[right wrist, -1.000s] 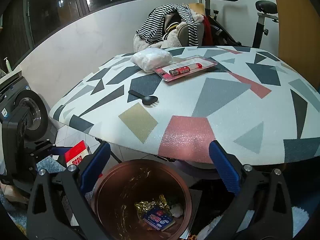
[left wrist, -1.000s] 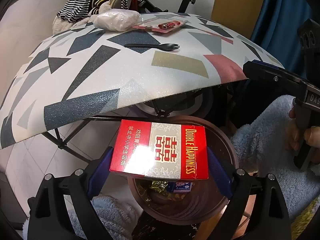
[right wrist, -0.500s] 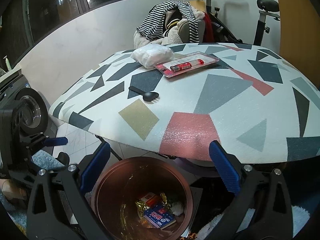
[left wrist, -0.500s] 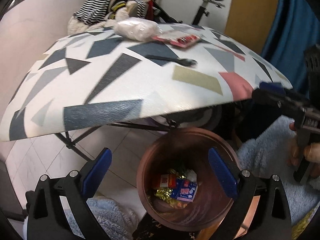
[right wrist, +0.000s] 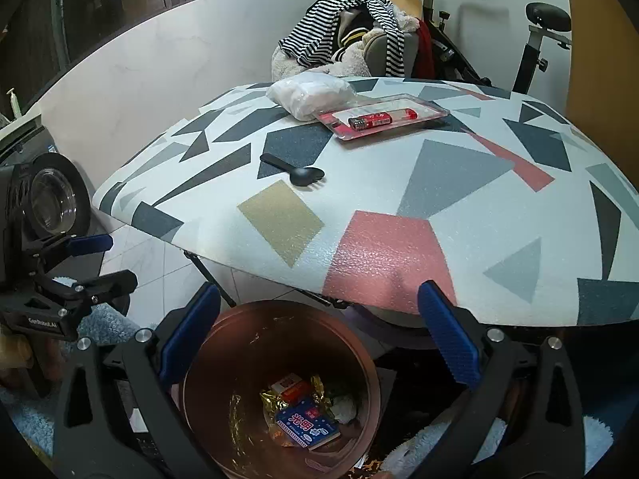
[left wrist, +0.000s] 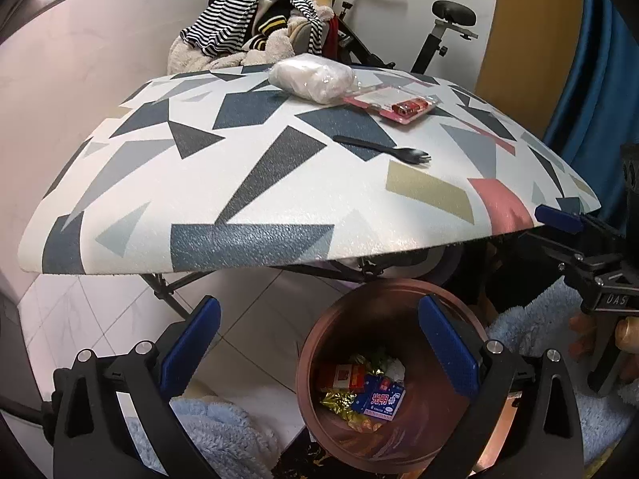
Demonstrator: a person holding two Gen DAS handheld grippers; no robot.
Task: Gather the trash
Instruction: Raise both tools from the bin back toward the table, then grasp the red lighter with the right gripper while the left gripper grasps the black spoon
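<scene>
My left gripper (left wrist: 317,319) stands open and empty, just left of and above the brown bin (left wrist: 399,293). In the bin lie a red cigarette box (left wrist: 343,377), a blue-and-white carton (left wrist: 379,399) and gold wrappers. My right gripper (right wrist: 318,303) is open and empty above the same bin (right wrist: 279,311), under the table's edge. On the patterned table (right wrist: 459,167) lie a black spork (right wrist: 295,169), a red battery blister pack (right wrist: 383,117) and a white plastic bag (right wrist: 311,94).
The folding table's black legs (left wrist: 171,287) stand close behind the bin. Light blue fleece (left wrist: 215,431) lies below both grippers. A chair piled with striped clothes (right wrist: 351,36) and an exercise bike (right wrist: 535,36) stand beyond the table. A blue curtain (left wrist: 599,60) hangs at the right.
The red cigarette box has left my left gripper and now lies in the bin. The left gripper has shifted left and up, away from over the bin. The right gripper has kept still.
</scene>
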